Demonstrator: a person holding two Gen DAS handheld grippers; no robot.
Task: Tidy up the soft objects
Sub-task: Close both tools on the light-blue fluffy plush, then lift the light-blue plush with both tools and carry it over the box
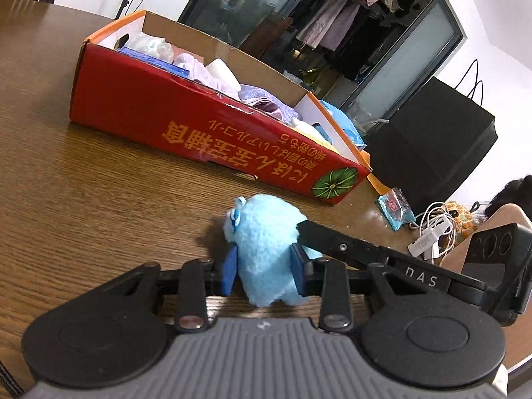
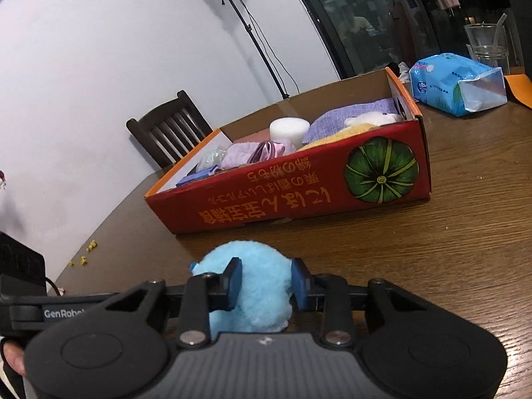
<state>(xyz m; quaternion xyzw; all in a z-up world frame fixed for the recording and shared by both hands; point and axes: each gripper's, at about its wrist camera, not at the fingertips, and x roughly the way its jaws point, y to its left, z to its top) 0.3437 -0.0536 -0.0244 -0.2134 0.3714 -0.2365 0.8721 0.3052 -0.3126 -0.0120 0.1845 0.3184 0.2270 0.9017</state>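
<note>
The plush [image 1: 266, 249], a small fluffy blue toy, sits on the surface [image 1: 99, 199] just in front of the red box [image 1: 186, 113], which already holds cloths, a white roll and other soft things. Both tools are on it from opposite sides. The left hand-held gripper [image 1: 264, 267] has its blue pads pressed against the toy's flanks, denting the fur, so it looks clamped on the plush. The right hand-held gripper [image 2: 266, 282] likewise has a pad on each side of the same toy [image 2: 247, 286], and the fur bulges between them; it too appears to be gripping it. In the left view, a finger of the right tool reaches in to the toy's side.

The plush is likely very light and squashy, with slippery pile, so a shallow pinch on fur alone could slide off. The mid-body, where the stuffing is thickest, is the better hold. One tool should be enough to lift it into the box's free space.
</note>
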